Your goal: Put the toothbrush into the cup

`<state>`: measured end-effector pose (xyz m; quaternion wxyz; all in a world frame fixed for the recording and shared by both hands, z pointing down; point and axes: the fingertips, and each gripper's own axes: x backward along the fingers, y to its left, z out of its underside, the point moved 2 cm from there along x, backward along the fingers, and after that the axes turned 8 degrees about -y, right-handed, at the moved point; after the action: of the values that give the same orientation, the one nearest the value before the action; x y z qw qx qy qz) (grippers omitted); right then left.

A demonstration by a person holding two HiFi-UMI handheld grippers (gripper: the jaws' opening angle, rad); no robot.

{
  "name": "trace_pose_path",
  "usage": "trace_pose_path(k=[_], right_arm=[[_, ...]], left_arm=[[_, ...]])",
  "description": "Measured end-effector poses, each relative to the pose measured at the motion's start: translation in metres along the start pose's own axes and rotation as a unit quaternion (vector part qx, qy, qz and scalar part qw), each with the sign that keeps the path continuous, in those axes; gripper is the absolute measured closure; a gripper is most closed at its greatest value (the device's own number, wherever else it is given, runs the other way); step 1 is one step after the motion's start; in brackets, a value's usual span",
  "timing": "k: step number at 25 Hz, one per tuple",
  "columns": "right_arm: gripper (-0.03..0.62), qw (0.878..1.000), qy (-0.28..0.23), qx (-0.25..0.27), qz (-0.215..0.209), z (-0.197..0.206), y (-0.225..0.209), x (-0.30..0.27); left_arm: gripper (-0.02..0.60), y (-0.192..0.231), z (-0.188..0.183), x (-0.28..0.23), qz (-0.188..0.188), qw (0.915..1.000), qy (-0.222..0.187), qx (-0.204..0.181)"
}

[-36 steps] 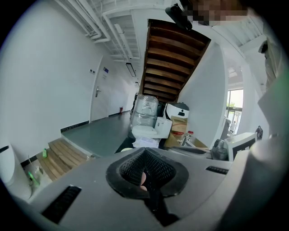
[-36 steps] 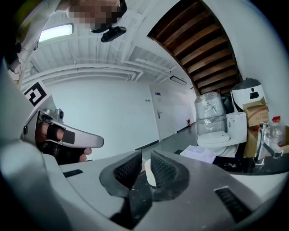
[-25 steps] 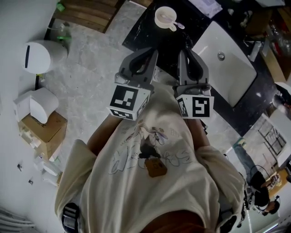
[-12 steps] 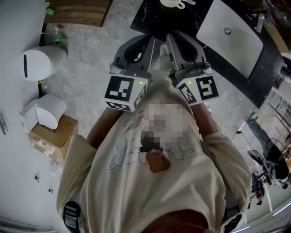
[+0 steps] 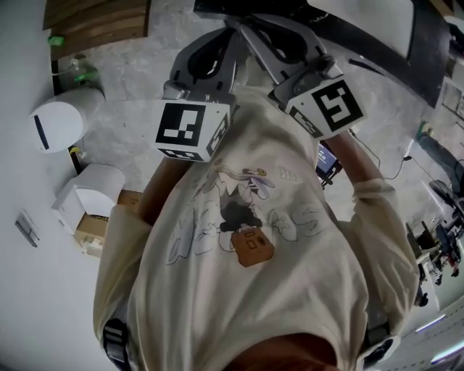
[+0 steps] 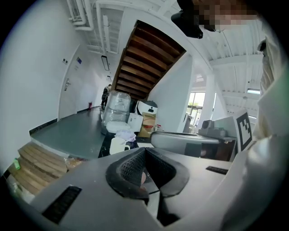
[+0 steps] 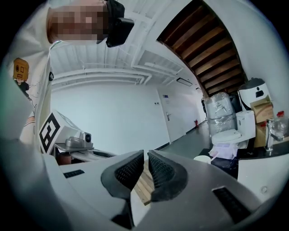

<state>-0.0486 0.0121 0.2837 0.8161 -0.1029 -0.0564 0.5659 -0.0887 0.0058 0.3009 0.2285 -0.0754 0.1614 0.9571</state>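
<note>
A white cup stands on the black counter, far ahead of my left gripper. The right gripper view shows the same cup with a pale toothbrush handle sticking out of it. The head view does not show the cup. There both grippers are held up close to the person's chest, the left gripper beside the right gripper. In both gripper views the pads are together with nothing between them, right gripper included.
A white toilet, a white bin and a cardboard box stand on the floor at the left. Wooden planks lie at the top left. The black counter's edge with its white sink runs along the top right.
Both grippers have drawn back from the counter toward the chest. The cup has slid out of the head view at the top. The jaws have stayed shut.
</note>
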Motion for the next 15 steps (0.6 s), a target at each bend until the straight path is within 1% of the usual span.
trace_pose_path(k=[3,7,10,12,15], right_arm=[[0.551,1.000,-0.017,-0.002,0.021,0.005,0.013,0.000],[0.551,0.999,-0.021,-0.008,0.046,0.015,0.020,0.017],[0.551,0.997,-0.033,-0.018,0.066,0.015,0.021,0.017],[0.551,0.996,-0.036,-0.027,0.078,0.019,0.023,0.019],[0.551,0.995,-0.039,-0.030,0.085,0.019,0.024,0.018]], left_arm=[[0.568,0.008,-0.004,0.013,0.007,0.9998,-0.010,-0.014],[0.568,0.004,0.009,0.022,0.016,0.9998,0.001,-0.009],[0.568,0.005,0.011,0.025,0.029,0.9994,0.008,-0.017],[0.568,0.006,0.008,0.029,0.033,0.9993,0.006,-0.017],[0.568,0.008,0.001,0.028,0.034,0.9993,-0.005,-0.015]])
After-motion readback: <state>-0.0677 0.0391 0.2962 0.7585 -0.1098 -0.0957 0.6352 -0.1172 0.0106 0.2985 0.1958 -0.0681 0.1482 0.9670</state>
